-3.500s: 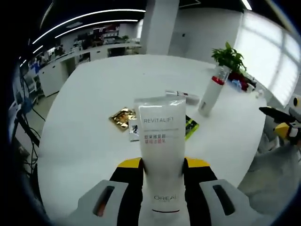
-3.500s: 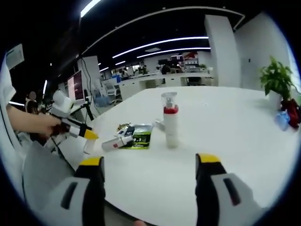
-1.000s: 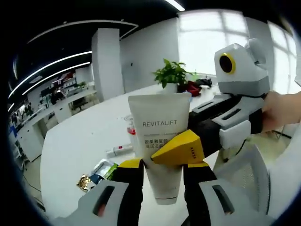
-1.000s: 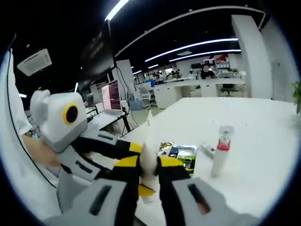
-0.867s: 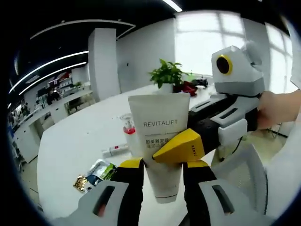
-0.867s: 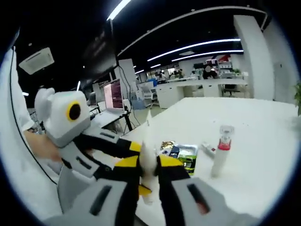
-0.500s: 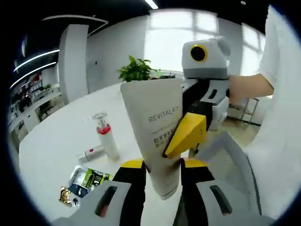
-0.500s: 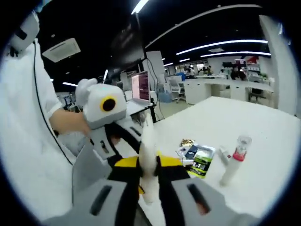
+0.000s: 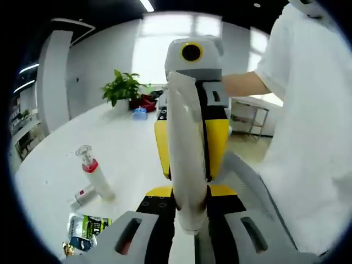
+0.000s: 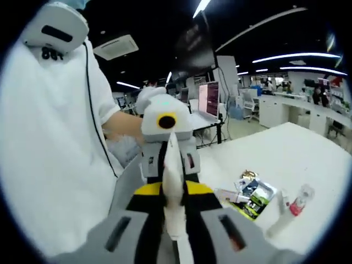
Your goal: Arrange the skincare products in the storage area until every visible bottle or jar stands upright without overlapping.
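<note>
A white Revitalift tube (image 9: 186, 159) is held in the air, off the table and edge-on to both cameras. My left gripper (image 9: 187, 193) is shut on its lower end. My right gripper (image 9: 188, 147) faces me head-on, its yellow jaws pressed on both sides of the same tube. In the right gripper view the tube (image 10: 172, 181) rises between my right gripper (image 10: 172, 191), with the left gripper (image 10: 166, 157) straight behind it. A spray bottle with a red collar (image 9: 94, 176) stands on the white table (image 9: 126, 137); the same spray bottle (image 10: 290, 213) shows in the right gripper view.
A small white tube (image 9: 80, 194) lies beside the spray bottle, with flat sachets (image 9: 88, 225) nearer the table edge. A potted plant (image 9: 123, 88) stands at the far side. A person in a white shirt (image 9: 297, 137) is close on the right. Desks and a monitor (image 10: 209, 99) stand behind.
3.5 s ago the right gripper was open and apart; it has since shut on the tube. Both hands have swung round, so the tube went from face-on to edge-on.
</note>
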A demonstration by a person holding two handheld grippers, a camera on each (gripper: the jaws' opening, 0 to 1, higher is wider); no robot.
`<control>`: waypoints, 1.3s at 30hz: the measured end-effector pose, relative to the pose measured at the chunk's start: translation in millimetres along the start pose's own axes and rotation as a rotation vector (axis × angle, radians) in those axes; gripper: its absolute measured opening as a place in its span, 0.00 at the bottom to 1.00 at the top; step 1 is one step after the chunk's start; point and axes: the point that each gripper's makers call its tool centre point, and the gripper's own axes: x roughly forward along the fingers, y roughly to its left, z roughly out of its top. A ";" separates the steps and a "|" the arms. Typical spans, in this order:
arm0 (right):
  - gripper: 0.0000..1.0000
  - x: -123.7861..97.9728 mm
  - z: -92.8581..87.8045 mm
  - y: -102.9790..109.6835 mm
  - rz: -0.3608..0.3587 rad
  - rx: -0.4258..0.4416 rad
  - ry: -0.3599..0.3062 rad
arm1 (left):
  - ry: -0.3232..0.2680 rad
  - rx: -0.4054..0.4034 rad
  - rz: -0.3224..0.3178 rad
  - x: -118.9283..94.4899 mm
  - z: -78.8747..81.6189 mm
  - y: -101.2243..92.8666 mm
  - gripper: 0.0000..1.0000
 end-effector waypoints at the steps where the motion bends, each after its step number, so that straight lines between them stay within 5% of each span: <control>1: 0.13 1.7 -0.8 1.7 0.013 -0.007 0.006 | 0.014 0.013 -0.011 0.0 -1.1 -1.6 0.18; 7: 0.13 7.8 -9.9 1.8 0.036 -0.041 0.049 | 0.117 0.114 -0.018 3.2 -14.2 -0.5 0.18; 17: 0.14 9.5 -29.7 -12.8 -0.004 -0.058 0.103 | 0.166 0.101 -0.006 12.2 -30.9 17.2 0.17; 23: 0.15 13.4 -57.1 -27.8 -0.082 -0.062 0.183 | 0.202 0.081 0.044 22.5 -53.2 32.8 0.17; 39: 0.18 18.7 -86.8 -45.3 -0.175 0.029 0.181 | 0.139 0.025 0.092 44.8 -79.2 44.6 0.17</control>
